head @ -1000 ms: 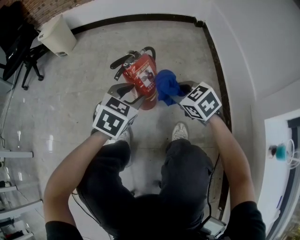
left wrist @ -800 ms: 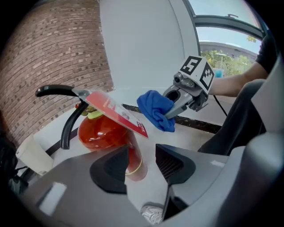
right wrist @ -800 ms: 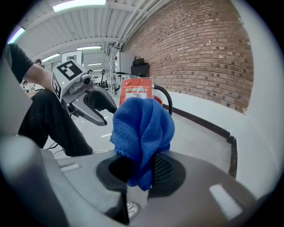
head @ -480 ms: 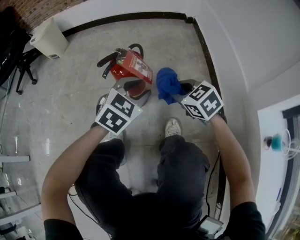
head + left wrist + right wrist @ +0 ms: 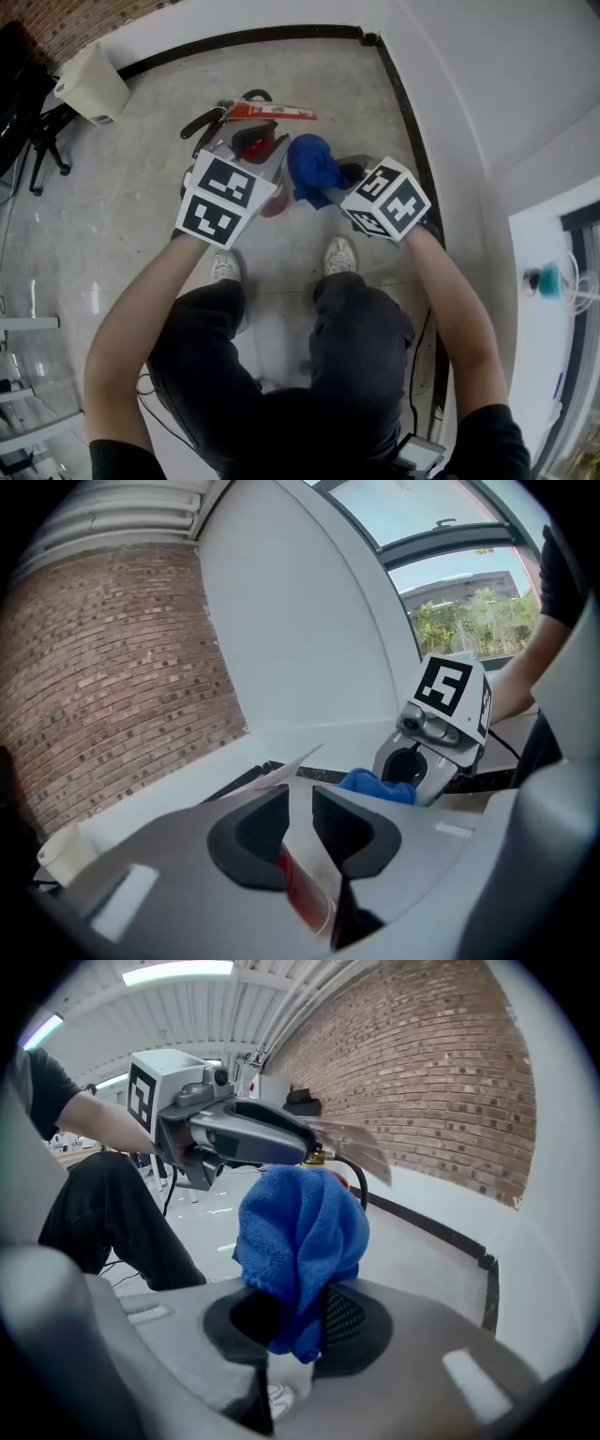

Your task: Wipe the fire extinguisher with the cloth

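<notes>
The red fire extinguisher (image 5: 208, 122) stands on the concrete floor in front of my feet, black handle and hose on top. Its thin red and white label card (image 5: 281, 112) sticks out edge-on; the same card (image 5: 302, 892) runs between the jaws of my left gripper (image 5: 255, 155) (image 5: 300, 803). Those jaws are closing, with a narrow gap still showing beside the card. My right gripper (image 5: 330, 183) (image 5: 295, 1321) is shut on a bunched blue cloth (image 5: 311, 164) (image 5: 300, 1232), held just right of the extinguisher and apart from it.
A white wall with black skirting (image 5: 398, 103) runs close on the right. A cream bin (image 5: 92, 82) and a black office chair (image 5: 28, 103) stand at the far left. My shoes (image 5: 337, 255) are just behind the extinguisher. A white counter (image 5: 562, 281) lies at the right edge.
My left gripper rose and moved in over the extinguisher, and its jaws narrowed. The label card swung from face-up to edge-on. The right gripper with the cloth drifted slightly left.
</notes>
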The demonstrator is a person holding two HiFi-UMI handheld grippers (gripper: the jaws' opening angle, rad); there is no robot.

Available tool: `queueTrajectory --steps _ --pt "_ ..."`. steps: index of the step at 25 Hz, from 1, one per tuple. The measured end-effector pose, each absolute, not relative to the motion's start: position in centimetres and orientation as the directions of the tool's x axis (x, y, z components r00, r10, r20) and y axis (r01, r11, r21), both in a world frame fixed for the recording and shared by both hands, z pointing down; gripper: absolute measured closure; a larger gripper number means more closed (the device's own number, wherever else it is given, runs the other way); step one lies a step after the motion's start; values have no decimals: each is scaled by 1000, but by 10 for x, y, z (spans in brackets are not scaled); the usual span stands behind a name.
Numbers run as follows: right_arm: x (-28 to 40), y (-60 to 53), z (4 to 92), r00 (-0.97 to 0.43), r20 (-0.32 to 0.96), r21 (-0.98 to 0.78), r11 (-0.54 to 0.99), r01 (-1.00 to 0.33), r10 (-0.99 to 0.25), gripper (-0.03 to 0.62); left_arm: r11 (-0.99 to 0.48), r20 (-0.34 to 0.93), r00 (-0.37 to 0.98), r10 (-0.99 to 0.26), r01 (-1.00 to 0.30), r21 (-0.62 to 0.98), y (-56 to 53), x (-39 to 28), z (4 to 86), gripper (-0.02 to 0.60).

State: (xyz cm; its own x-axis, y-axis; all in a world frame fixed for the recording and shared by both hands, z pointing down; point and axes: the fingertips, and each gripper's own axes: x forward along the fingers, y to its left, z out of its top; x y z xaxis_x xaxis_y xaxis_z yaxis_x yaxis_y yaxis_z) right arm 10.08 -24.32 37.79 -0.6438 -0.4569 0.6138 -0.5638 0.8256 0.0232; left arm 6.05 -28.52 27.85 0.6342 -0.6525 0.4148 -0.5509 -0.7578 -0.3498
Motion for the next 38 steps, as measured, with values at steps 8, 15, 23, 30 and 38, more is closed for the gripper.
queueTrajectory --steps 8,15,23,30,38 --pt "51 -282 342 -701 556 70 866 -496 -446 530 -661 355 559 -750 -649 -375 -310 34 241 577" --pt "18 -321 326 -699 564 151 887 -436 -440 530 -647 371 540 -755 -706 -288 -315 11 228 577" --pt "32 -383 328 -594 575 172 793 -585 -563 530 -695 443 555 -704 -665 -272 -292 -4 250 577" --pt "22 -366 317 -587 567 206 789 -579 -578 530 -741 515 564 -646 -624 -248 -264 -17 274 577" --pt "3 -319 315 -615 583 192 825 -531 -531 531 -723 501 561 -659 -656 -217 -252 -33 271 577"
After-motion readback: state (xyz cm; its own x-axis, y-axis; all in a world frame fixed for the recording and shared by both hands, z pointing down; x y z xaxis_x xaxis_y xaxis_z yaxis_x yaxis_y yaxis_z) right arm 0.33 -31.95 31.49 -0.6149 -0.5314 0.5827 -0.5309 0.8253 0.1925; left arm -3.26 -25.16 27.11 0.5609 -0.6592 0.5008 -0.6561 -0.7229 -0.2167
